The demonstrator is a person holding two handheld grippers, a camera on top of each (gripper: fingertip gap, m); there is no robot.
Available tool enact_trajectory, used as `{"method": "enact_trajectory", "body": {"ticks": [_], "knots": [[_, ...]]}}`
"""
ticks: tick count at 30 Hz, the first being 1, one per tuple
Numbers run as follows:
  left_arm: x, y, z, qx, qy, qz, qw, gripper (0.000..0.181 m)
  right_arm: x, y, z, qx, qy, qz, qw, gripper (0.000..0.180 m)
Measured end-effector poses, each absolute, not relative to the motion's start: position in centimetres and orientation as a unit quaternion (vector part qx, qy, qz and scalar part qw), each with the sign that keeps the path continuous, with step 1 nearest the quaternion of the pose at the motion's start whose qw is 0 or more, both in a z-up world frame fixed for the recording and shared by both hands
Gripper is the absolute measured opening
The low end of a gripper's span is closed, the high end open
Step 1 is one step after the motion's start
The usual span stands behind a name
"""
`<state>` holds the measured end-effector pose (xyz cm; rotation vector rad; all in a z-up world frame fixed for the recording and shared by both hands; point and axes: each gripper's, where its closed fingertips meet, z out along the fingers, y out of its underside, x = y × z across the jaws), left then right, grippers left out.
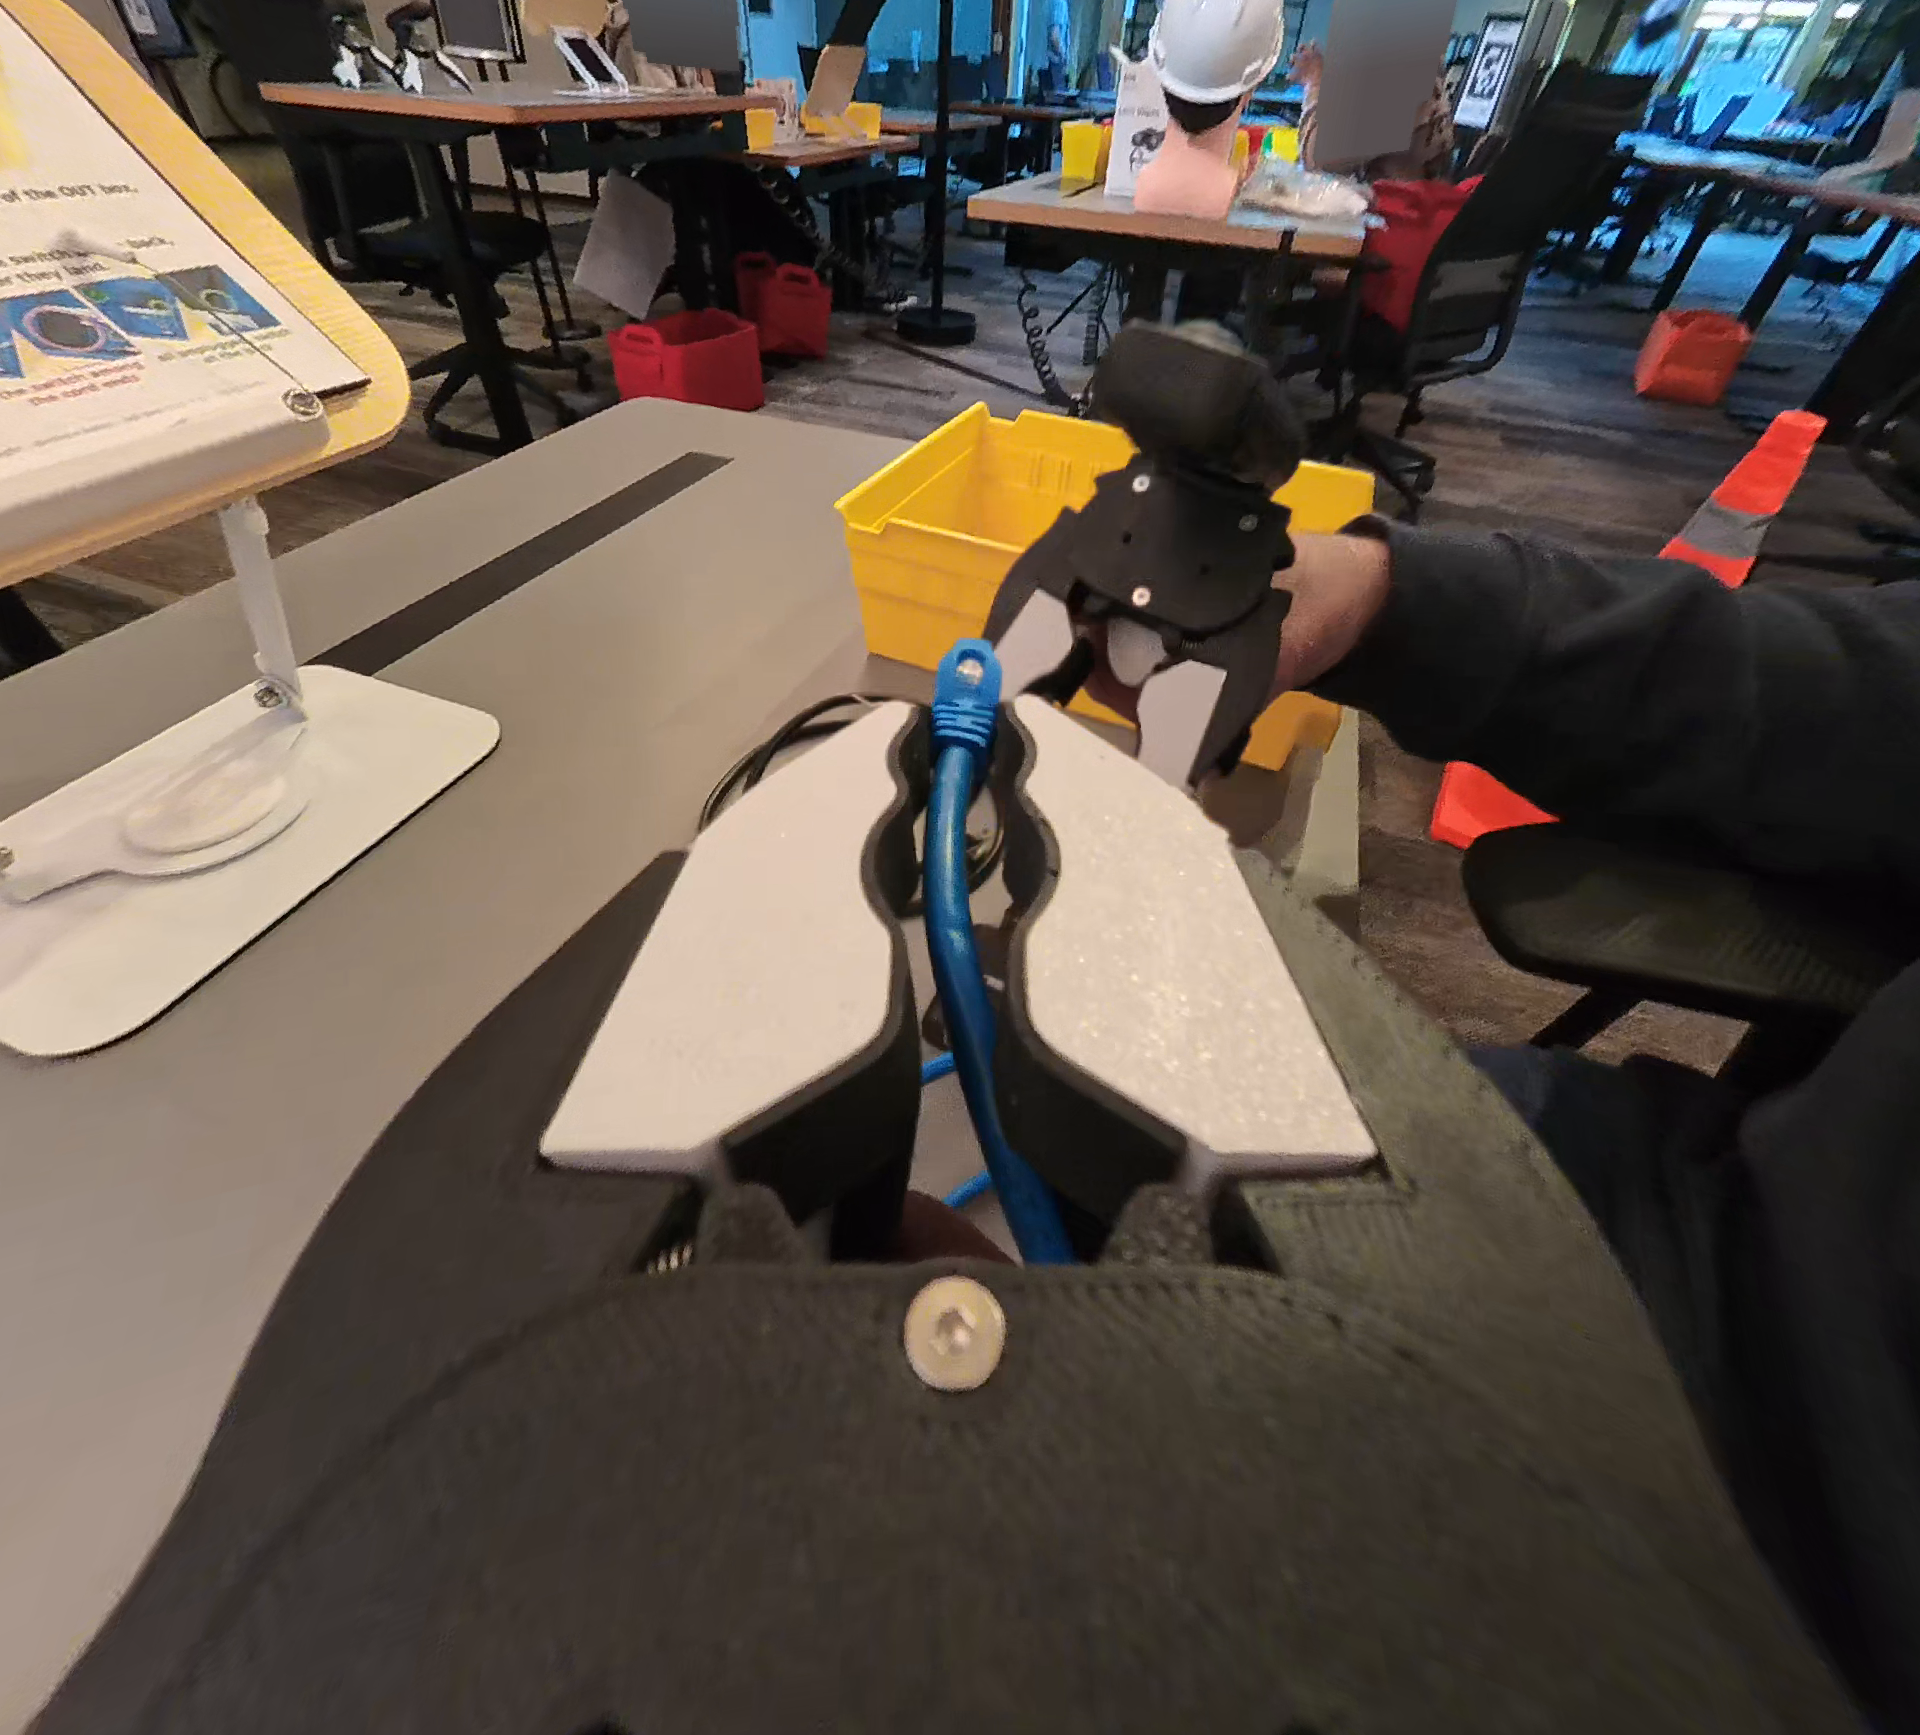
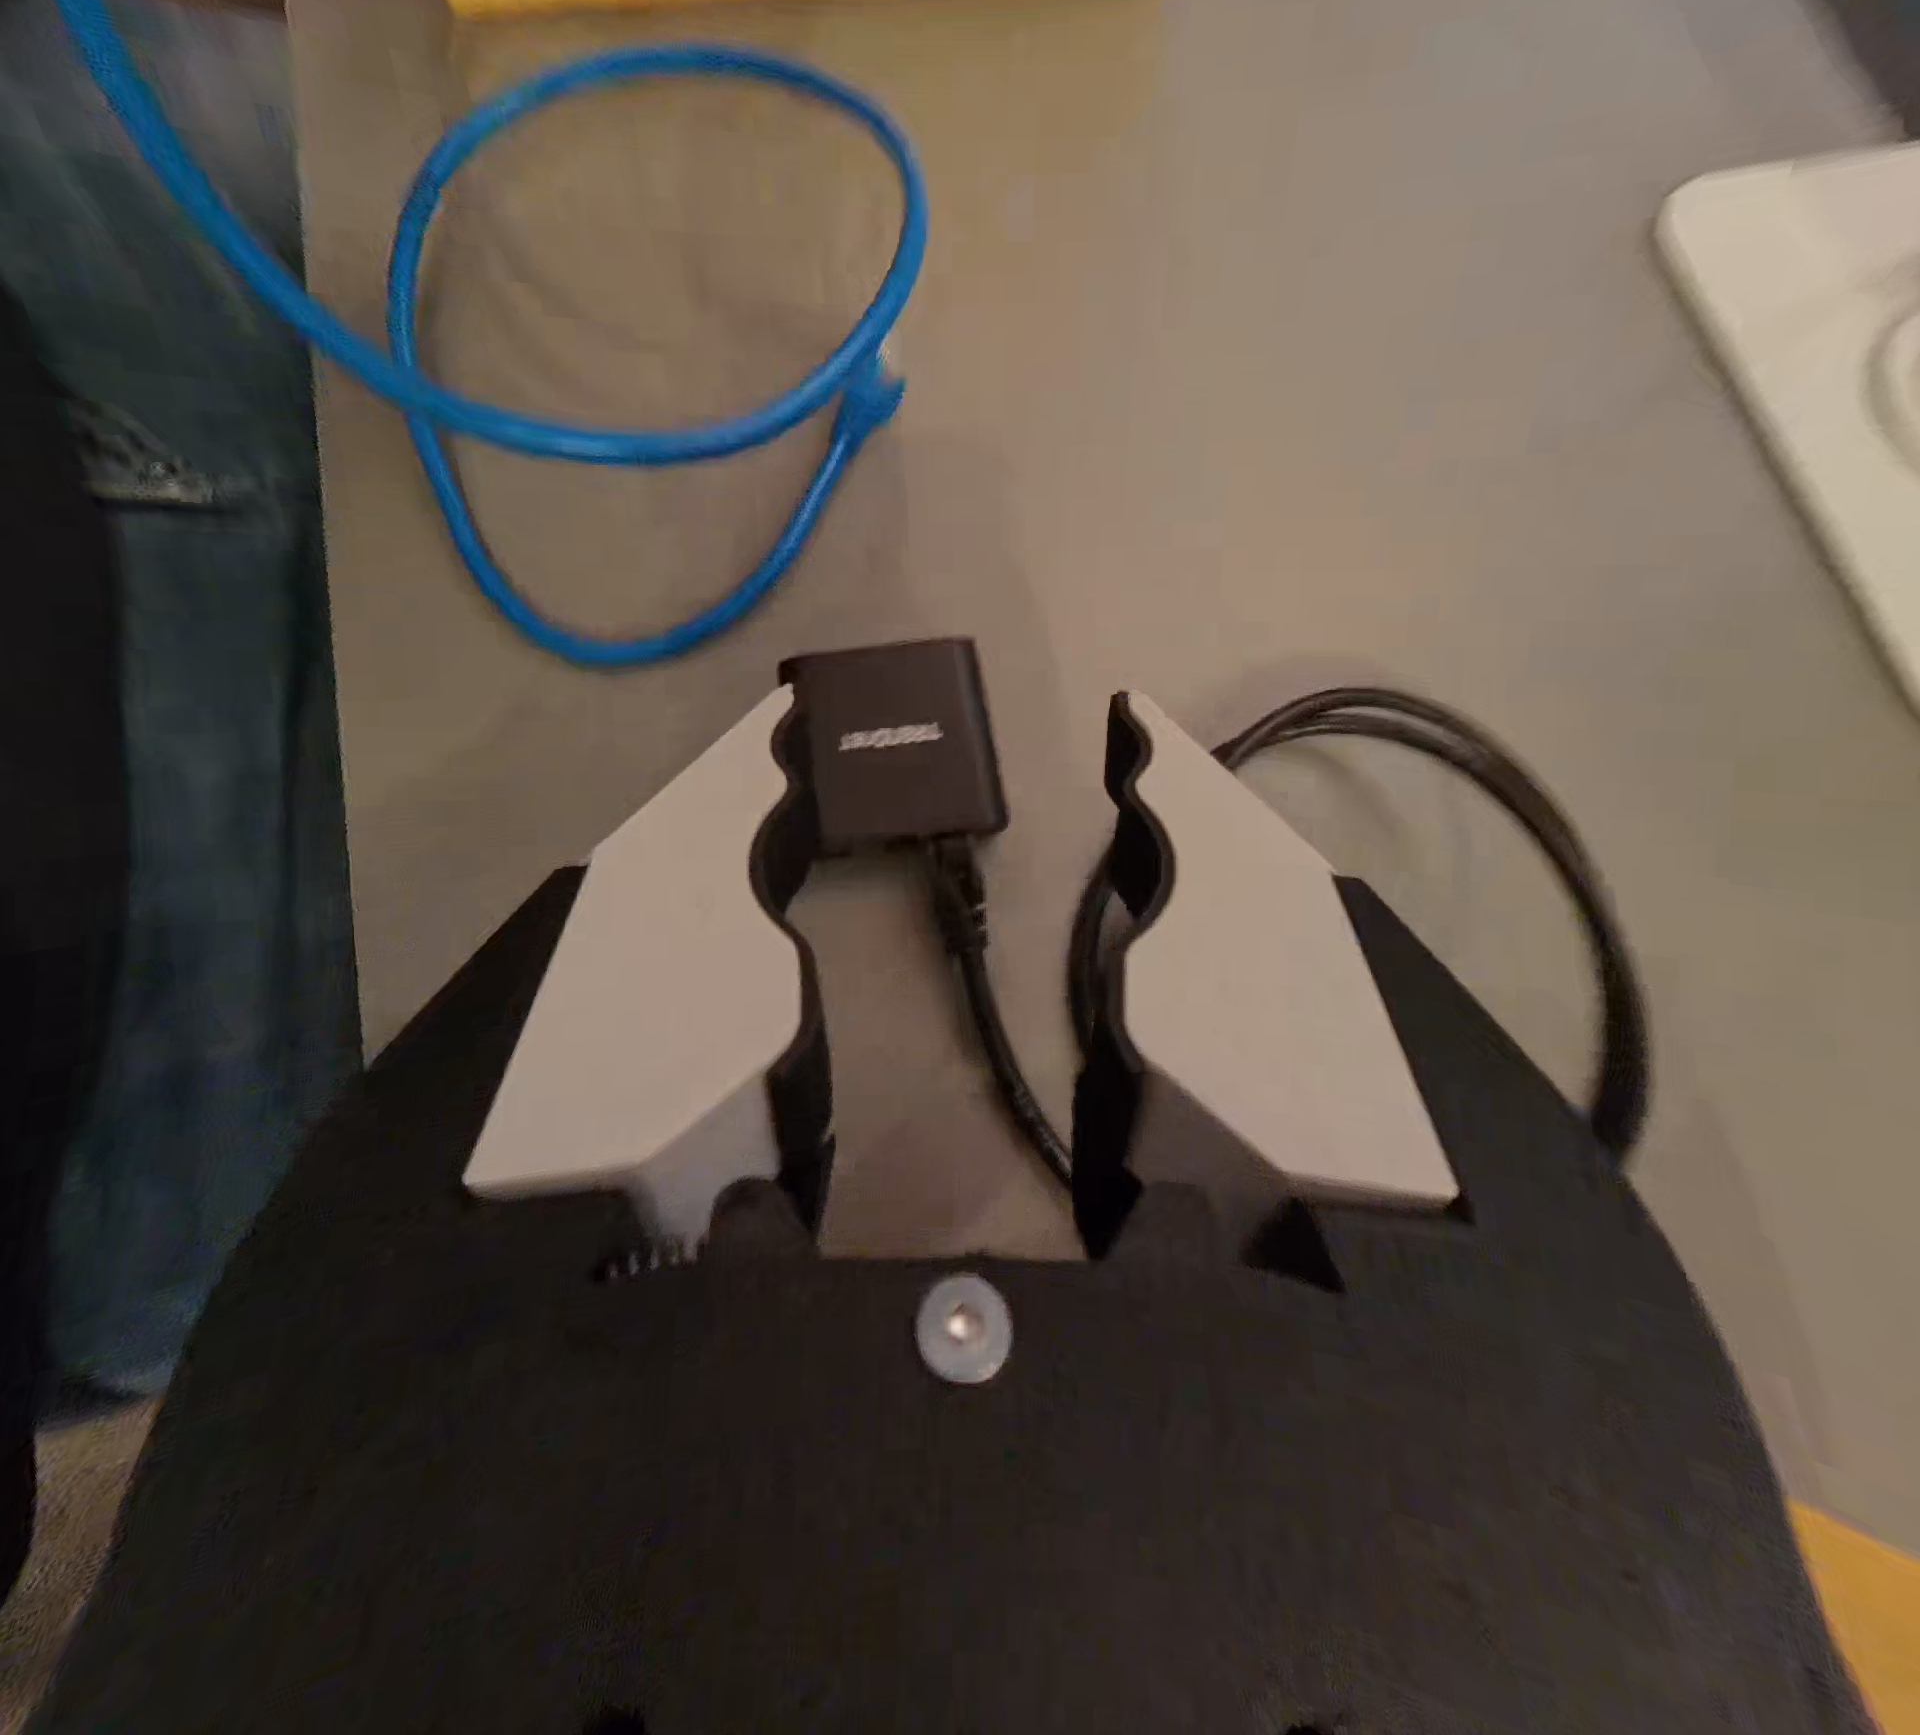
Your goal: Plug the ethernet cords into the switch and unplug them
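My left gripper (image 1: 961, 729) is shut on a blue ethernet cord (image 1: 956, 854). The cord's plug end (image 1: 968, 677) sticks out past the fingertips and points up and away. The rest of the cord lies in a loop on the table (image 2: 665, 428) in the right wrist view. My right gripper (image 2: 951, 703) is open and points down over a small black switch (image 2: 899, 750), which sits between its fingertips, close to the left finger. The right gripper also shows in the left wrist view (image 1: 1101, 709), just right of the plug. The switch is hidden there.
A yellow bin (image 1: 935, 532) stands at the grey table's far edge (image 1: 582, 667). A black cable (image 2: 1507, 802) from the switch coils to the right. A white stand base (image 1: 239, 812) holding a tilted instruction board sits at left. A person's dark sleeve (image 1: 1558, 646) reaches in from the right. About 15 cm separates my left fingertips from my right.
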<state>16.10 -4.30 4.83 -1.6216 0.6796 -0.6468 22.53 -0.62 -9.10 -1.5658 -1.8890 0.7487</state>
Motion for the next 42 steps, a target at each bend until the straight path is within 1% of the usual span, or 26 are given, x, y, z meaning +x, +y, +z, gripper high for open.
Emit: {"method": "enact_trajectory", "body": {"ticks": [3,7,8,11,15,18,23,27,31,42], "knots": [[15.7,-4.5,4.3,-0.706,0.295,-0.266,0.587,0.012,23.0,-0.8,-12.6,-0.593,-0.742,0.208,0.232,0.065],[15.3,-4.8,3.8,-0.707,0.293,-0.266,0.586,0.012,23.5,-1.2,-15.9,-0.599,-0.76,0.173,0.184,0.076],[15.2,-4.8,3.7,-0.707,0.292,-0.266,0.587,0.012,23.1,-1.3,-15.7,-0.601,-0.752,0.192,0.192,0.069],[15.1,-5.0,3.6,-0.704,0.291,-0.27,0.589,0.012,23.4,-1.5,-15.9,-0.604,-0.744,0.217,0.188,0.058],[14.8,-5.1,3.2,-0.709,0.289,-0.27,0.584,0.012,23.0,-1.6,-15.7,-0.604,-0.733,0.242,0.198,0.058],[14.5,-5.1,2.6,-0.717,0.29,-0.265,0.575,0.012,22.1,-2.1,-13.8,-0.59,-0.73,0.271,0.212,0.058],[14.0,-5.4,2.0,-0.737,0.299,-0.24,0.557,0.012,20.0,-3.6,-6.3,-0.519,-0.721,0.382,0.255,0.058],[14.1,-5.8,1.8,-0.748,0.313,-0.217,0.543,0.012,19.1,-4.0,-2.1,-0.48,-0.721,0.417,0.275,0.057],[14.1,-5.9,2.0,-0.75,0.316,-0.206,0.543,0.012,18.4,-3.9,-1.2,-0.473,-0.729,0.412,0.274,0.057],[14.4,-5.5,0.5,-0.771,0.332,-0.171,0.516,0.012,18.4,-3.7,-2.0,-0.486,-0.741,0.376,0.272,0.057]]}}
